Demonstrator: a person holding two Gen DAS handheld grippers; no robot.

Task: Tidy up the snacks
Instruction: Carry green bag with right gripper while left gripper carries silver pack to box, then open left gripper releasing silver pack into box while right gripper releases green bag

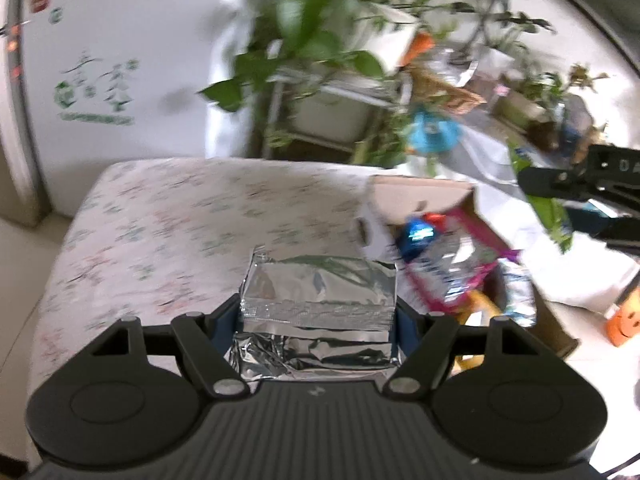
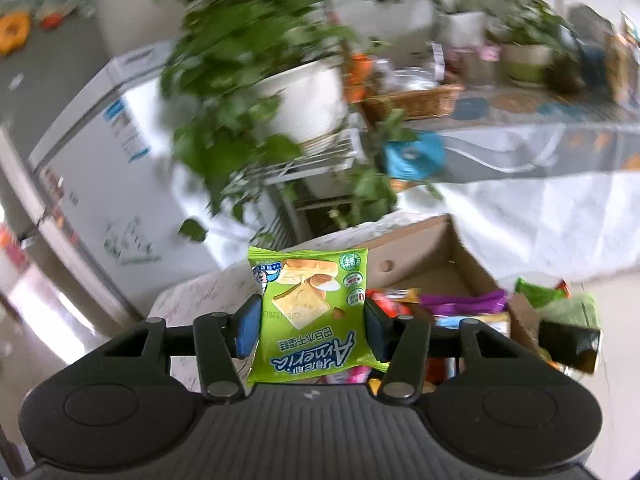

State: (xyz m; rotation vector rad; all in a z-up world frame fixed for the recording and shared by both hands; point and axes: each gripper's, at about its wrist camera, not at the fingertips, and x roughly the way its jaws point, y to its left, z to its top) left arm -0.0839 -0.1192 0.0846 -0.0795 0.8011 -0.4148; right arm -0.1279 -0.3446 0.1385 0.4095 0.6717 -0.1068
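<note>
My left gripper (image 1: 318,312) is shut on a silver foil packet (image 1: 320,292), held above a floral-covered table (image 1: 160,232). My right gripper (image 2: 312,322) is shut on a green snack packet (image 2: 310,312) printed with cake pictures. A cardboard box (image 1: 420,196) holds several colourful snack packets (image 1: 452,264) at the right of the table. In the right wrist view the box (image 2: 420,252) sits ahead and right, with packets (image 2: 460,304) inside. The right gripper also shows at the right edge of the left wrist view (image 1: 592,196), holding its green packet (image 1: 548,208).
A white fridge (image 1: 112,72) stands behind the table at the left. Potted plants (image 1: 320,32) on a metal stand are behind the table. A long cloth-covered table (image 2: 540,136) with baskets and pots runs at the back right. An orange object (image 1: 622,320) is on the floor at right.
</note>
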